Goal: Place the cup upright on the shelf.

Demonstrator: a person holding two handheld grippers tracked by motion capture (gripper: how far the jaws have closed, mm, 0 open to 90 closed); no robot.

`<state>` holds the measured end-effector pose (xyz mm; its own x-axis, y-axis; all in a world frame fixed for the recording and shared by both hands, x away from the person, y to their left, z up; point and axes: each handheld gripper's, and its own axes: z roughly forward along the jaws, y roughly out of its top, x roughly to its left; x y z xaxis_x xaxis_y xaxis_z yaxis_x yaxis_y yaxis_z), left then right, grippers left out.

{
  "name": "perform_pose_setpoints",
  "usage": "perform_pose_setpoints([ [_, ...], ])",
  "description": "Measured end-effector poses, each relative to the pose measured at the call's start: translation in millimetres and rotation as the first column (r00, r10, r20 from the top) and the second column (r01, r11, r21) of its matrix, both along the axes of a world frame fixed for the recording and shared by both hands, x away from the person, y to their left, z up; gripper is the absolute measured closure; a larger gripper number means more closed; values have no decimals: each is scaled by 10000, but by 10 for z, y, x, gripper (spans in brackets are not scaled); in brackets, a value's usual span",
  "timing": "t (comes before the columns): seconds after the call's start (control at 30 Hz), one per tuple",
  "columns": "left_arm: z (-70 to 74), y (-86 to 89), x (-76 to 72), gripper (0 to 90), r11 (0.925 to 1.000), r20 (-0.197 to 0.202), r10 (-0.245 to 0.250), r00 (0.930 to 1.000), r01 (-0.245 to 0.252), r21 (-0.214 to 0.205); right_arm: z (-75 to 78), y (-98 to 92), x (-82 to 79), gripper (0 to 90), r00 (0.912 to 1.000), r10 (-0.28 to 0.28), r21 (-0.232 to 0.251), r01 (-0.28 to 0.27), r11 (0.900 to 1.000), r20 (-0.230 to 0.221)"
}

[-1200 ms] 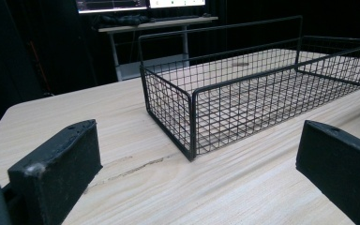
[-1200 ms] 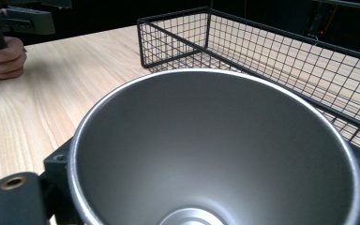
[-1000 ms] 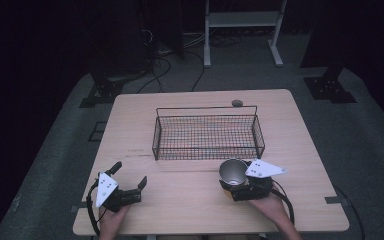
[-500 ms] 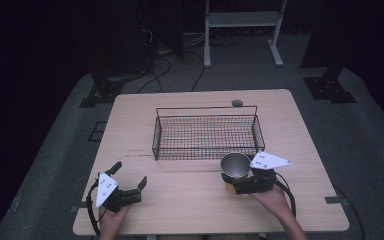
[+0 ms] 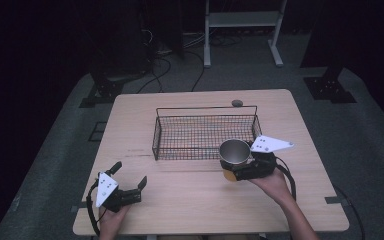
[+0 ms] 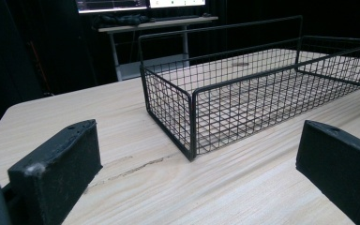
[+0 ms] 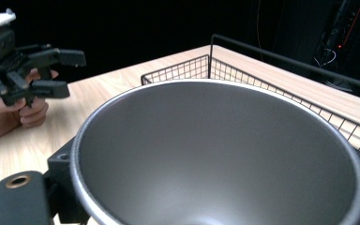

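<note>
Steel cup [image 5: 234, 151] sits between the jaws of the right gripper [image 5: 241, 169], which clamps it from both sides and holds it upright with the open mouth facing up. In the high view the cup is at the near right corner of the wire basket [image 5: 180, 131], just beside its front wall, and it seems a little above the table [image 5: 190, 195]; whether it touches the basket I cannot tell. In the right gripper view the cup [image 7: 215, 154] is very close to the camera, its grey inside is empty, and the black jaws press on the wall at left and right. Behind it, the basket [image 7: 262, 79] runs along the light wood. The left gripper [image 5: 130, 181] rests low at the near left part of the table, well apart from the cup, and its jaws stand wide with nothing between them. In the left gripper view the two black jaws frame the bare wood, and the basket [image 6: 243, 89] stands ahead, empty, with its corner turned toward the camera. The left gripper [image 7: 61, 70] also shows far off in the right gripper view, held by a hand [image 7: 9, 112]. A small round grey object [image 5: 237, 103] lies on the far edge of the table, behind the basket.
</note>
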<state>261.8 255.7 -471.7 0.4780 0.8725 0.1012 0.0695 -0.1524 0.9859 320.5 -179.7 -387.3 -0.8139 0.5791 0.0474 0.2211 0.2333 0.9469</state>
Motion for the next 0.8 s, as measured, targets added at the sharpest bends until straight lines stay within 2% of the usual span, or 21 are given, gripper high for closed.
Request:
perform_pose_setpoints([
  [0.23,0,0,0,0,10000,-2,-4,10000,4,-25,156,2,139,114,10000,-36,65,36,10000,75],
  [0.43,0,2,0,0,10000,-7,-9,10000,8,-35,302,31,257,114,9999,-19,-83,20,10000,165],
  [0.8,1,7,2,0,10000,-21,-18,10000,18,-63,454,84,462,114,9999,-80,-286,83,9996,122],
])
